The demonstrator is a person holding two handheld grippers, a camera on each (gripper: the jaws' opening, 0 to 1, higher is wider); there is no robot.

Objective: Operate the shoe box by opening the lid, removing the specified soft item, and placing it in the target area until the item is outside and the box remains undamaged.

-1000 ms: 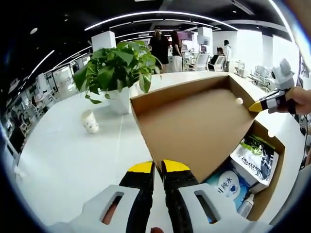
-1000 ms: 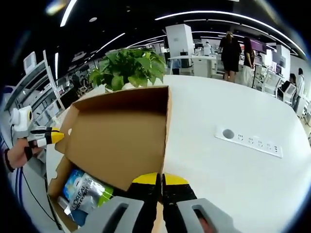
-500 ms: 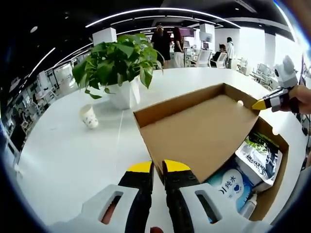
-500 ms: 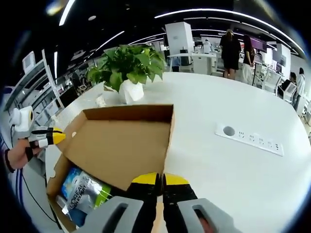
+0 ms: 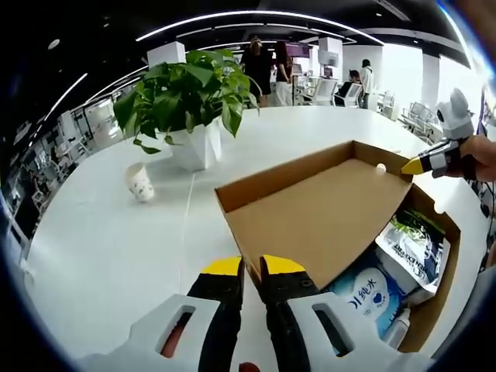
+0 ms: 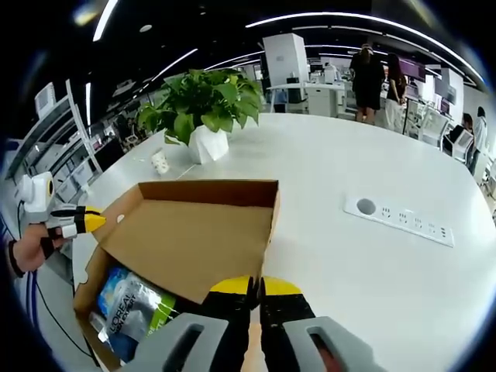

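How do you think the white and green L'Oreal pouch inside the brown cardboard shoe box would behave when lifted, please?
The white and green L'Oreal pouch looks crinkled and glossy, so it is probably floppy and somewhat slippery. It lies slanted on the blue and white pack, so it may slide when nudged. It seems flat, so likely light.

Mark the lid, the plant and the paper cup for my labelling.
lid (image 5: 314, 221), left gripper view, inner face.
plant (image 5: 182, 89), left gripper view, leaves.
paper cup (image 5: 140, 183), left gripper view, side wall.

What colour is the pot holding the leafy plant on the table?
White. The pot shows best in the left gripper view, under green leaves.
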